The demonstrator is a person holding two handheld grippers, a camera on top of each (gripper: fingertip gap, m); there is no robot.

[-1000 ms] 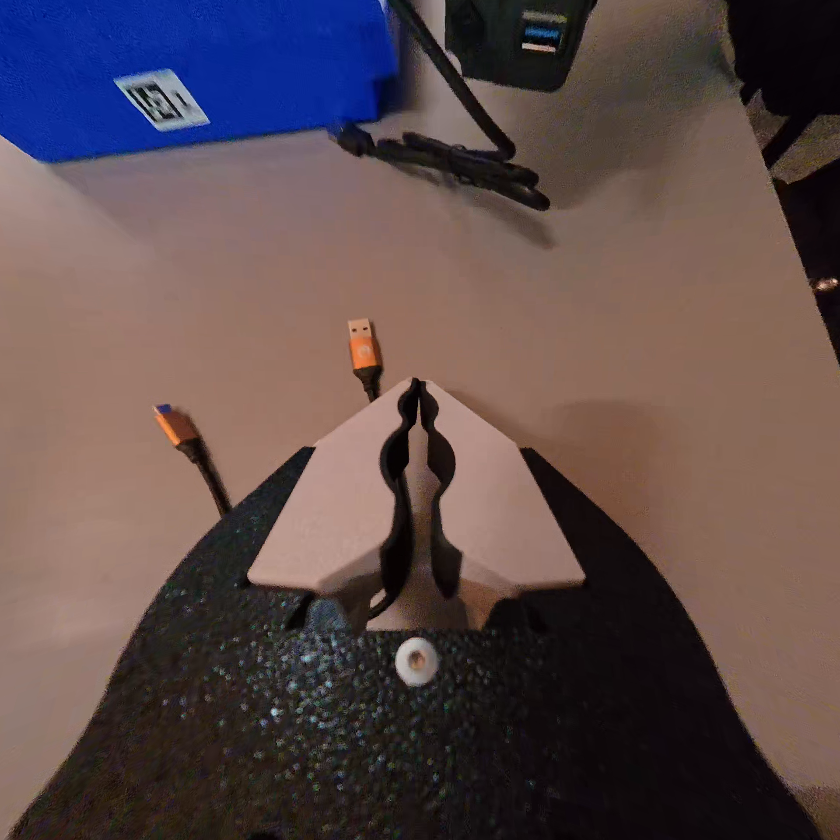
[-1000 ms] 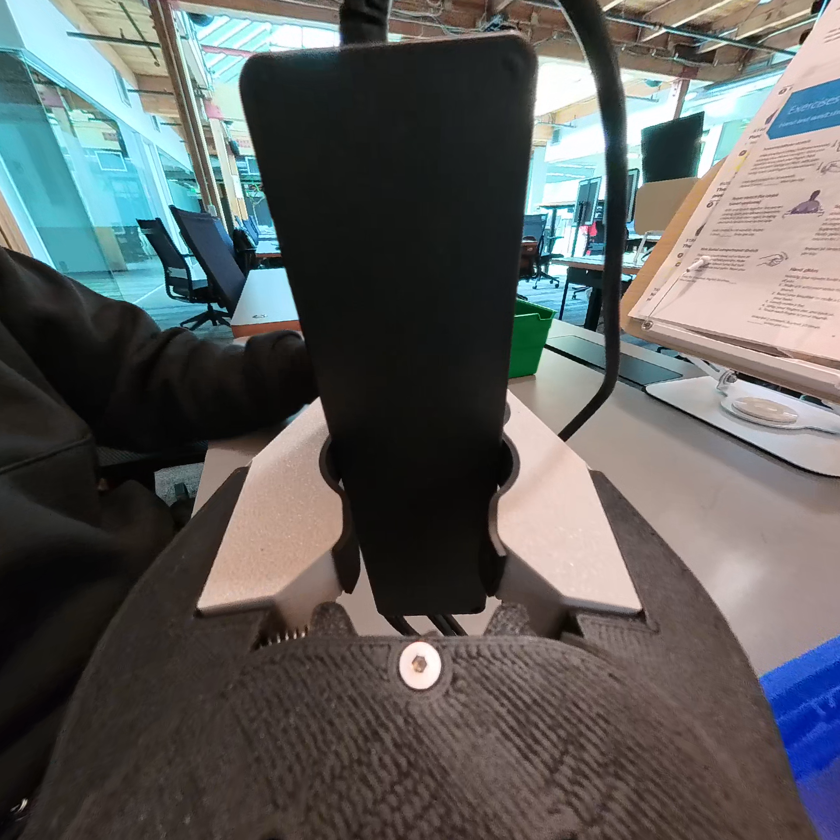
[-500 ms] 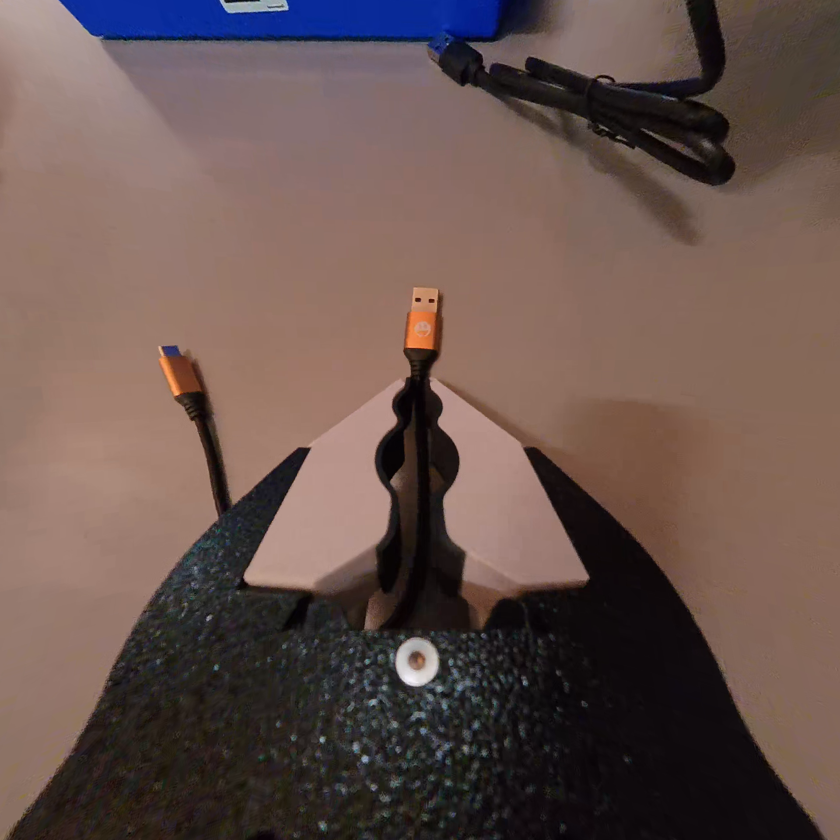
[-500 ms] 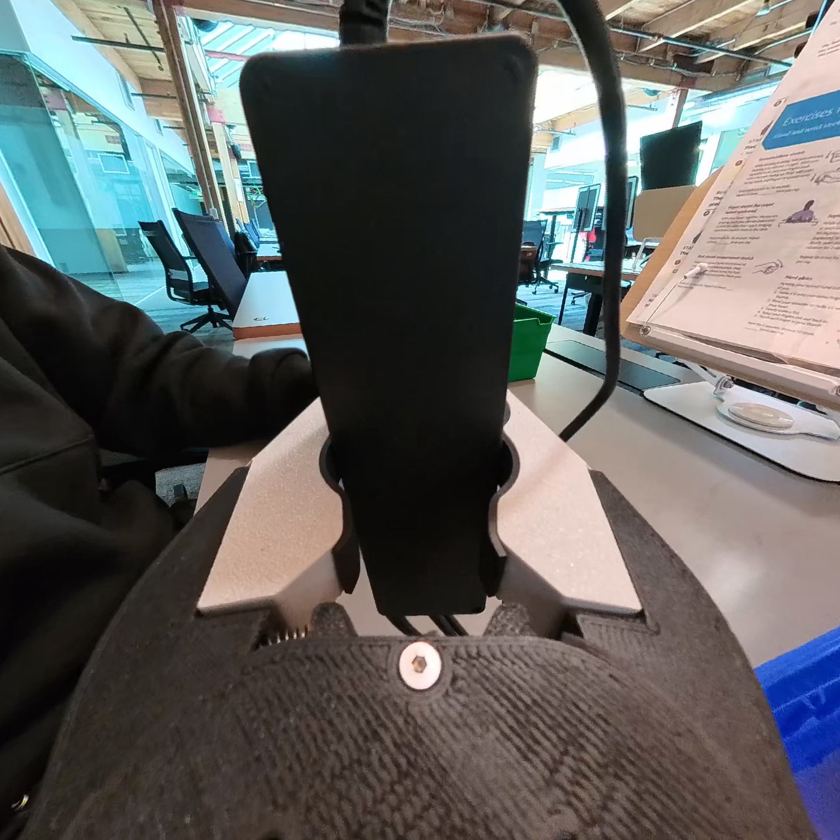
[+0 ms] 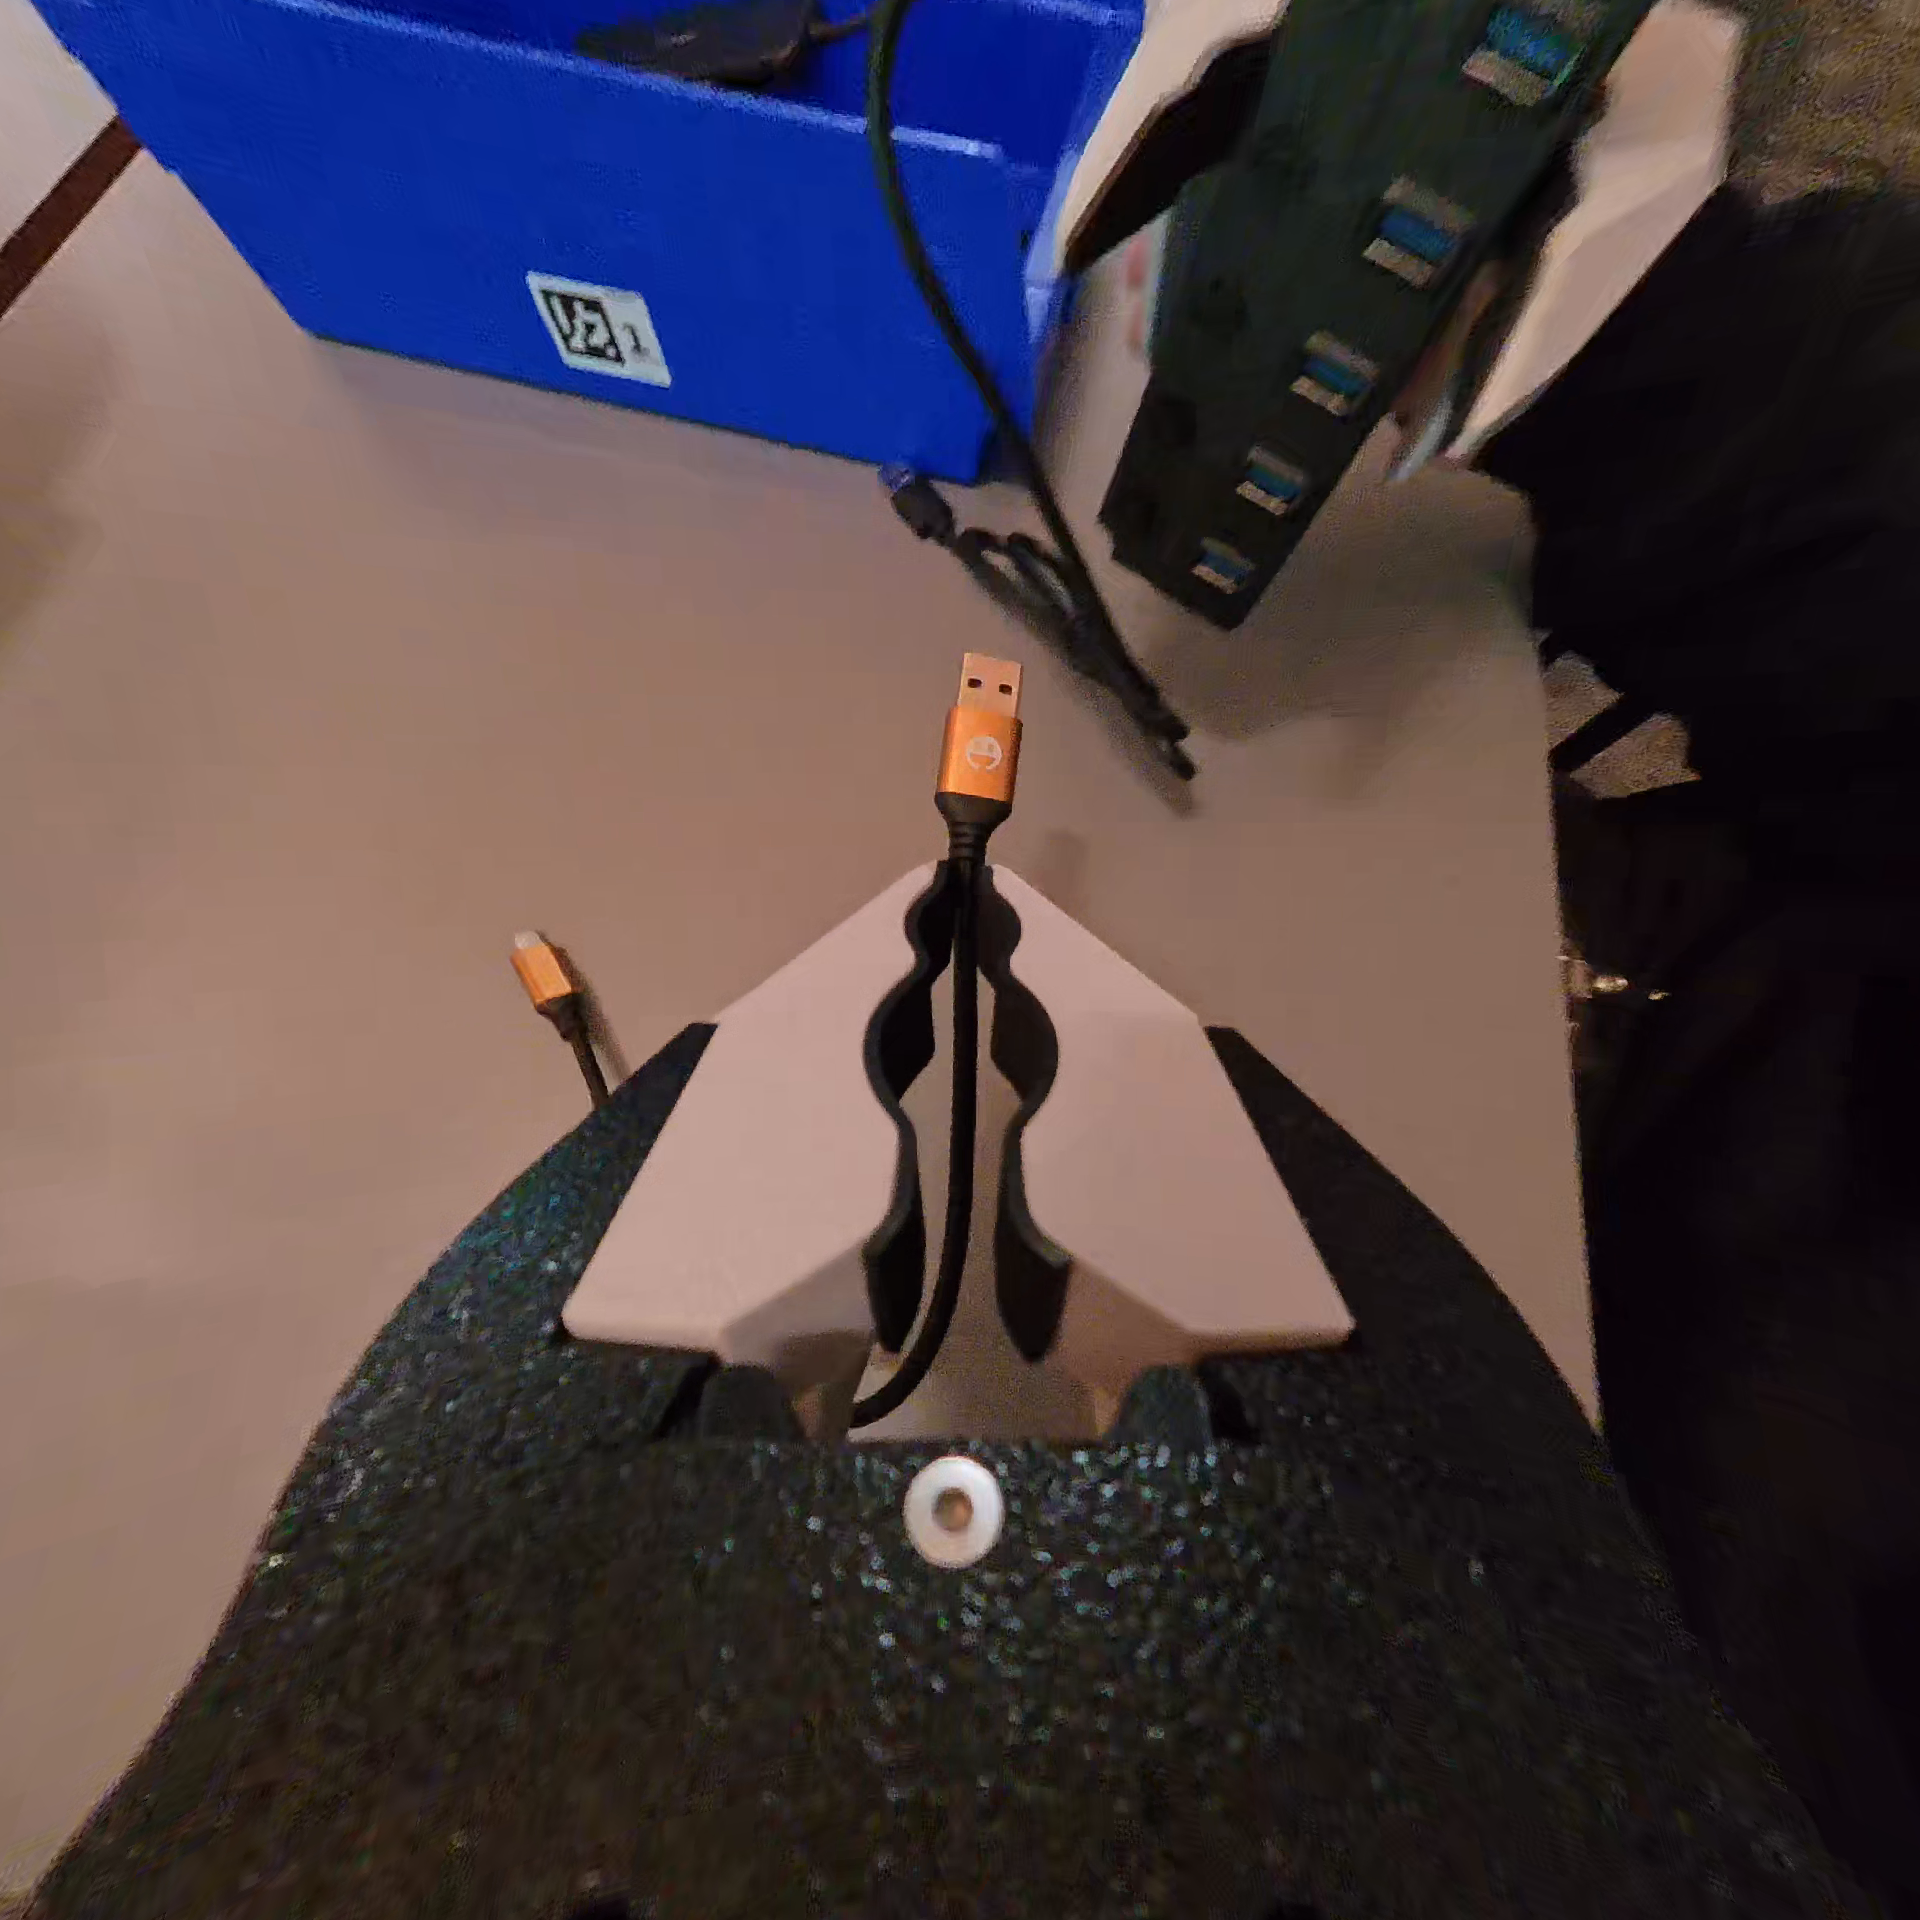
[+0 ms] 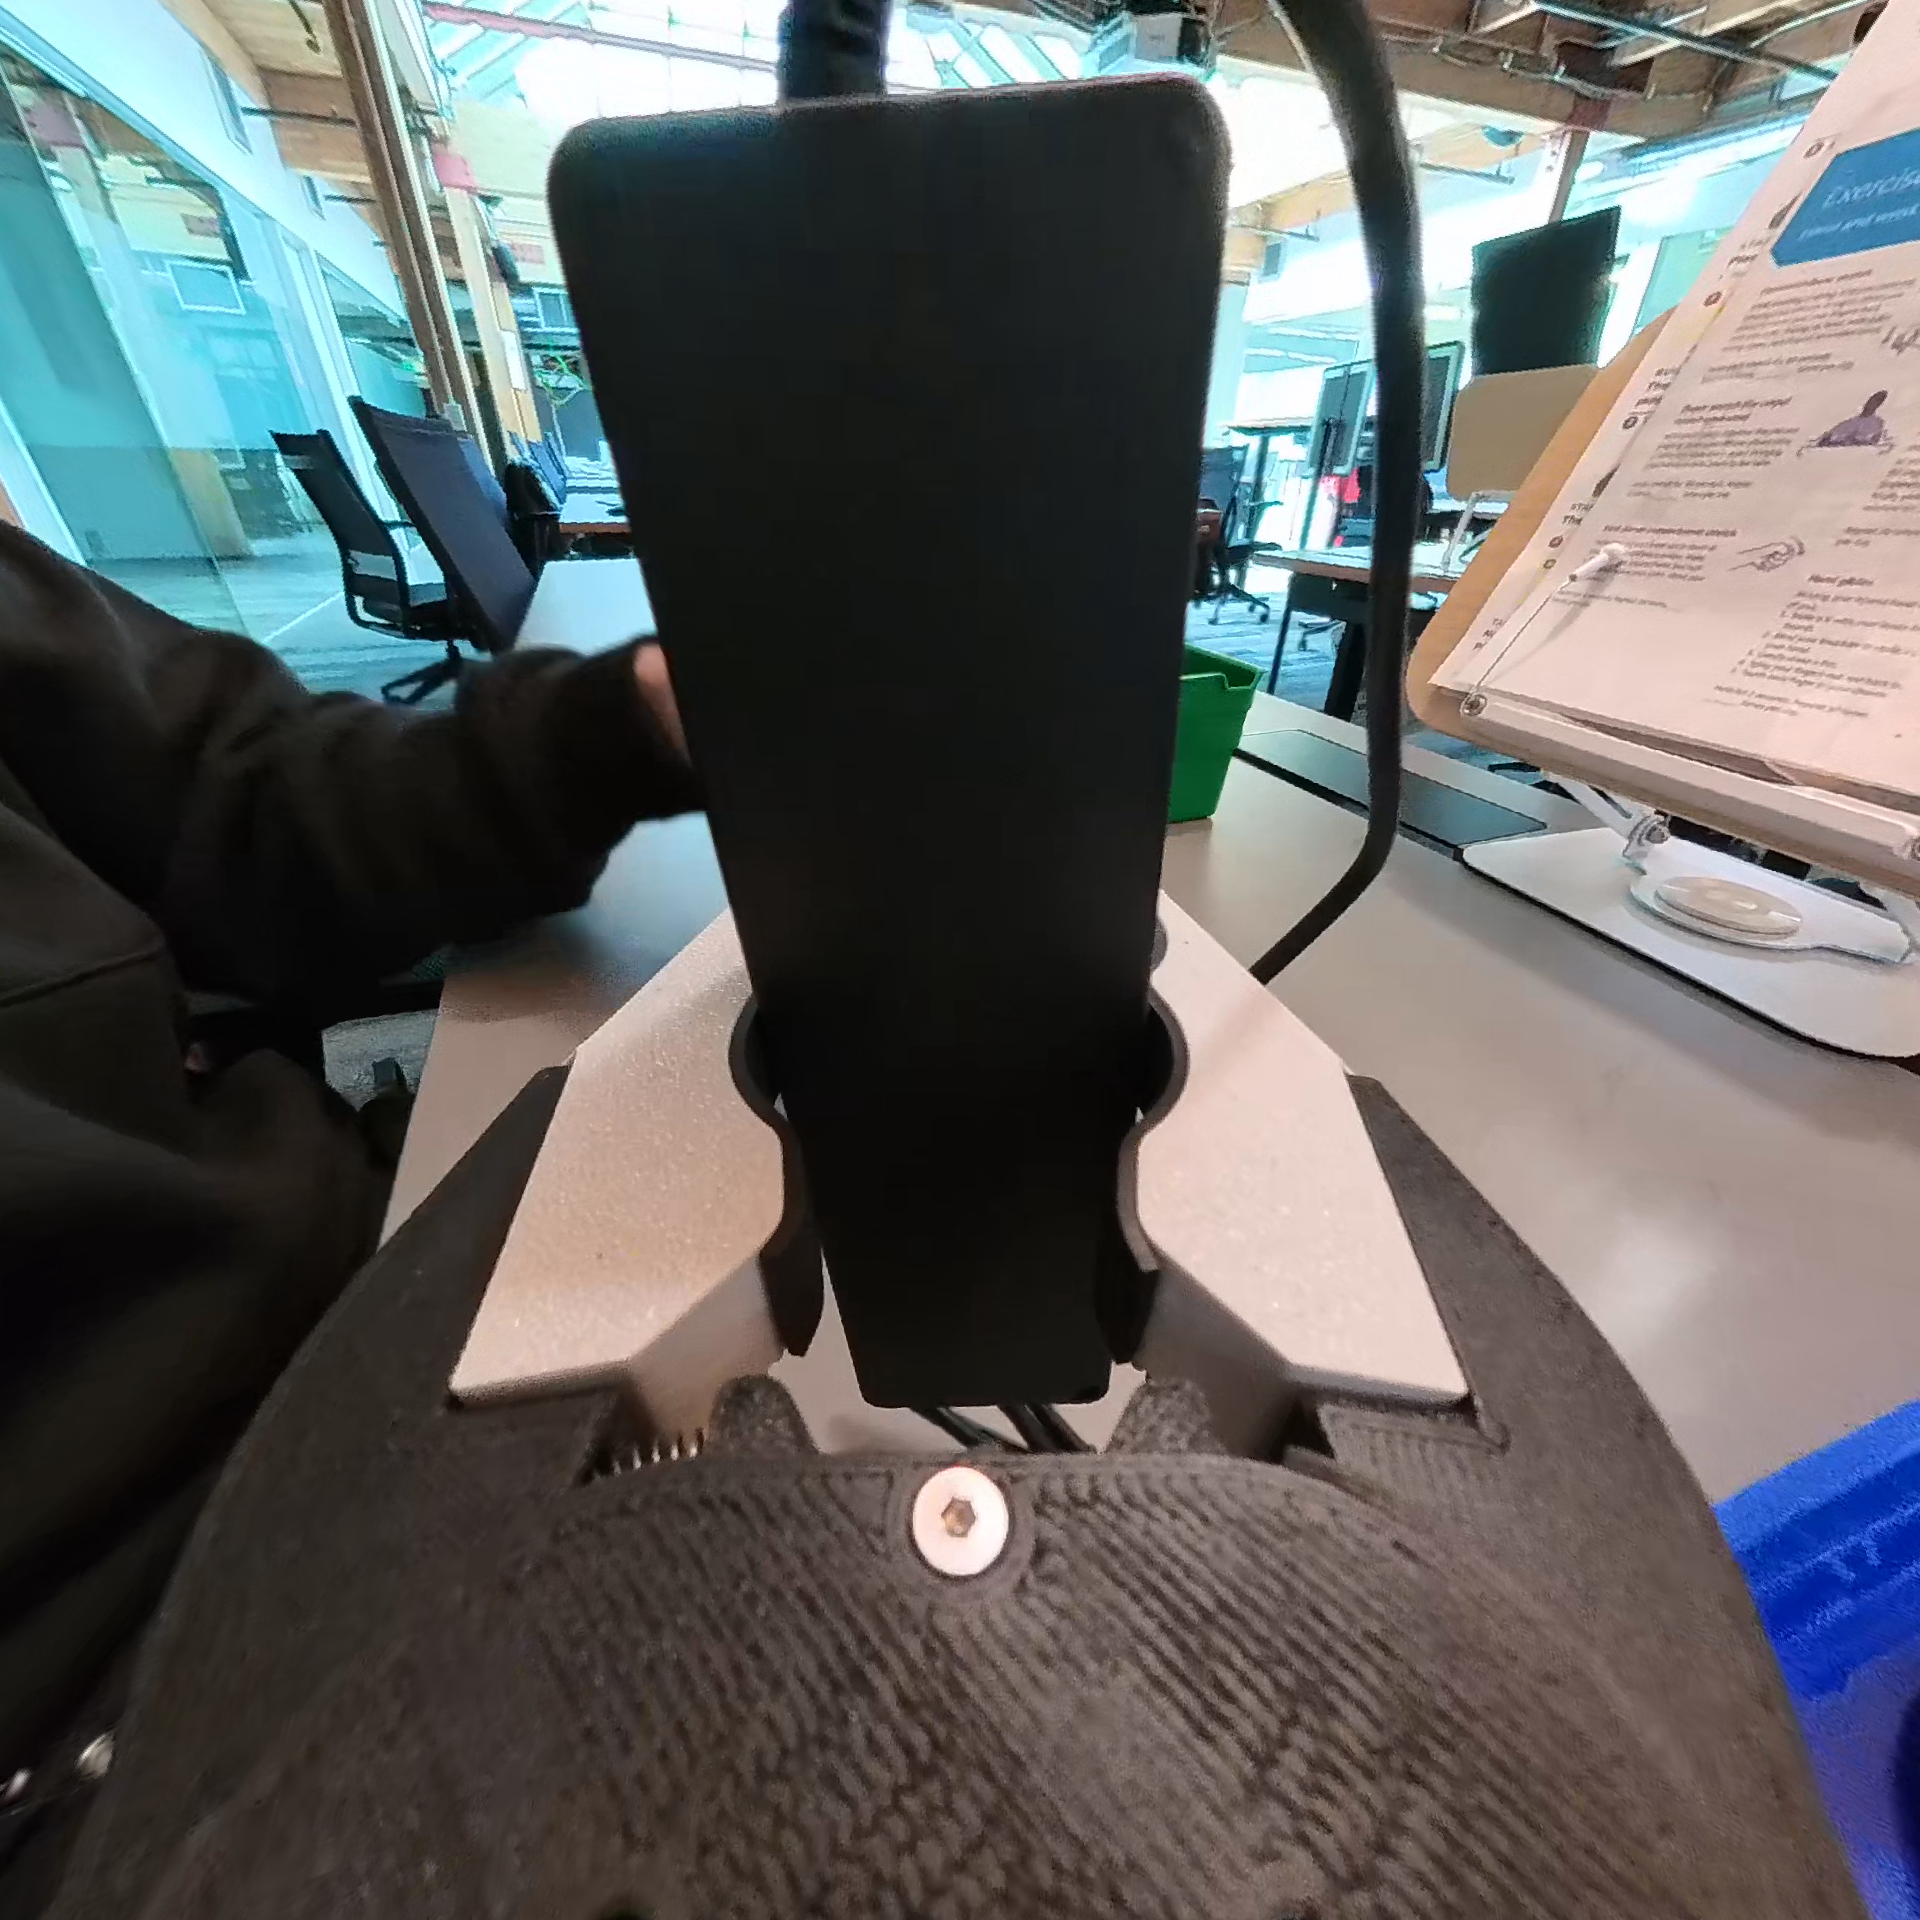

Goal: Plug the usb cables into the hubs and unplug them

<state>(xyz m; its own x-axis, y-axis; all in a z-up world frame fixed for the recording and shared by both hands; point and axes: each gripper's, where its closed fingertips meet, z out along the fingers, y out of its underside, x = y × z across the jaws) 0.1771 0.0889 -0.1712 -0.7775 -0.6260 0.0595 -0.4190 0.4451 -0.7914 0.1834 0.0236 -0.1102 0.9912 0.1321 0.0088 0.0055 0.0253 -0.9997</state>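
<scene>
My left gripper (image 5: 964, 878) is shut on a black braided cable just behind its orange USB-A plug (image 5: 981, 740), which sticks out past the fingertips and points up the frame. The cable's other end, a small orange plug (image 5: 540, 977), lies on the table to the left. My right gripper (image 6: 951, 1049) is shut on a black USB hub (image 6: 914, 582), whose plain back fills the right wrist view. In the left wrist view the hub (image 5: 1340, 312) hangs at upper right with a row of blue ports facing the plug, a short way apart from it.
A blue bin (image 5: 582, 197) with a white tag stands at the back of the tan table (image 5: 312, 727). The hub's black bundled cord (image 5: 1060, 603) trails on the table beside it. A person's dark sleeve (image 6: 312, 790), a green tub (image 6: 1210, 738) and a document stand (image 6: 1714, 561) show in the right wrist view.
My left gripper has closed on the cable and lifted the USB-A plug off the table. The view has swung up so the hub and bin are in sight. The right gripper holds steady.
</scene>
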